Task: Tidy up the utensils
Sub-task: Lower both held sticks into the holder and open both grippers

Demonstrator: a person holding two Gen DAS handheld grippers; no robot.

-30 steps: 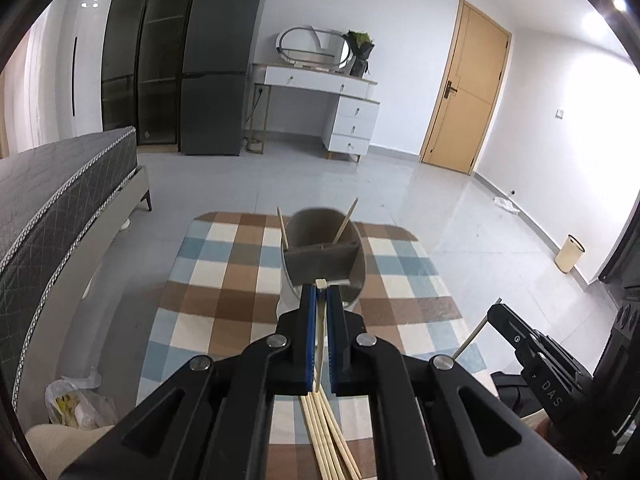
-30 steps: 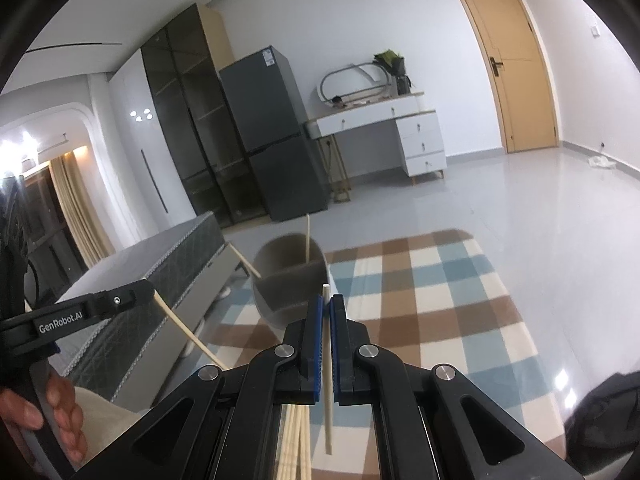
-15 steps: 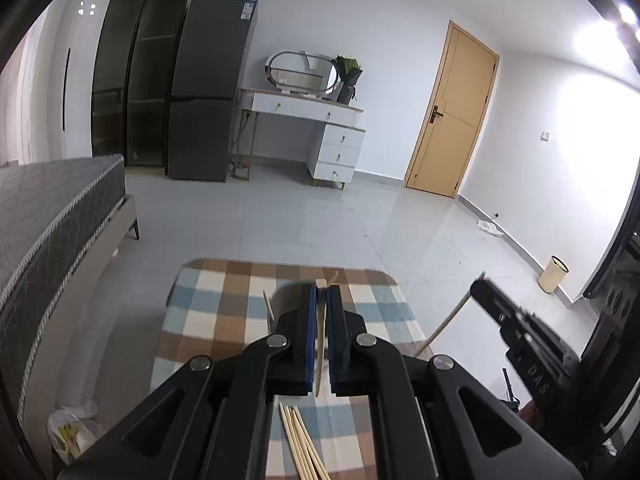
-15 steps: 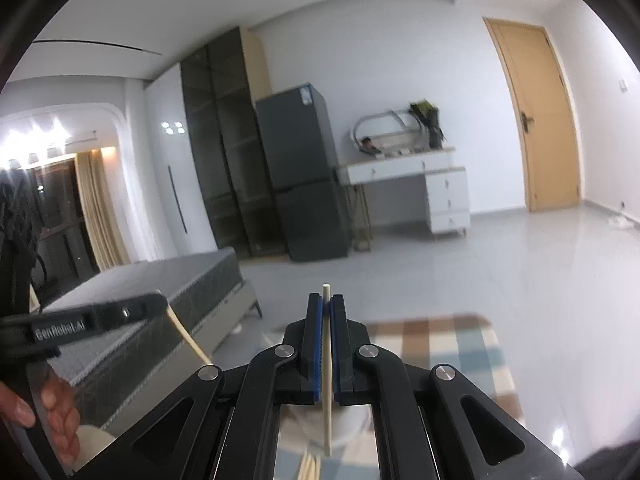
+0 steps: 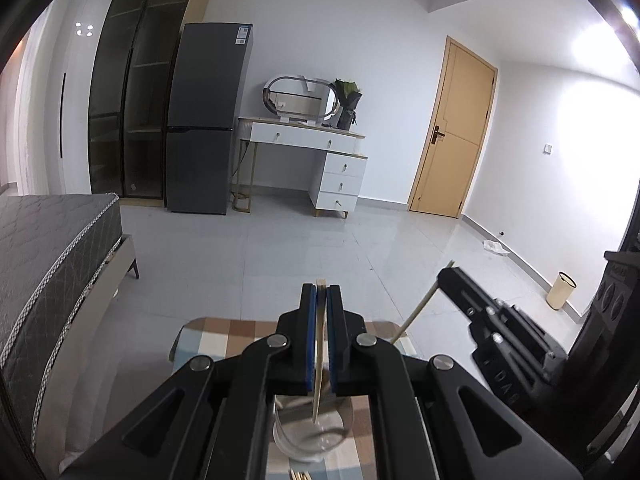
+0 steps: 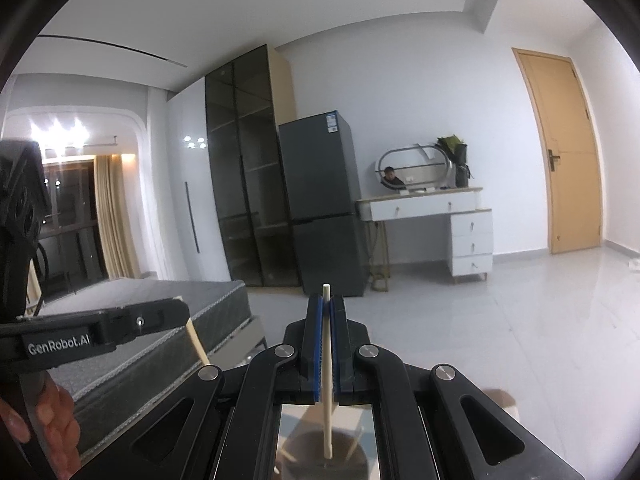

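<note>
My left gripper point(image 5: 321, 292) is shut on a wooden chopstick point(image 5: 319, 364) that hangs down with its tip over the grey utensil holder point(image 5: 310, 438) below. My right gripper point(image 6: 327, 305) is shut on a pale chopstick point(image 6: 327, 376), held upright with its lower end inside the same holder point(image 6: 324, 456), where another chopstick leans. The right gripper also shows in the left wrist view point(image 5: 444, 280) with its chopstick point(image 5: 416, 312). The left gripper shows in the right wrist view point(image 6: 182, 314).
The holder stands on a checked cloth point(image 5: 224, 338) on a low table. More loose chopsticks point(image 5: 298, 475) lie at the near edge. A grey bed point(image 5: 44, 256) is to the left; tiled floor, a fridge point(image 5: 206, 120) and a dressing table point(image 5: 304, 148) lie beyond.
Both grippers have tilted upward and risen, each still holding its chopstick. The holder has slid from ahead of the fingers to beneath them, and the chopstick tips now hang over or in it.
</note>
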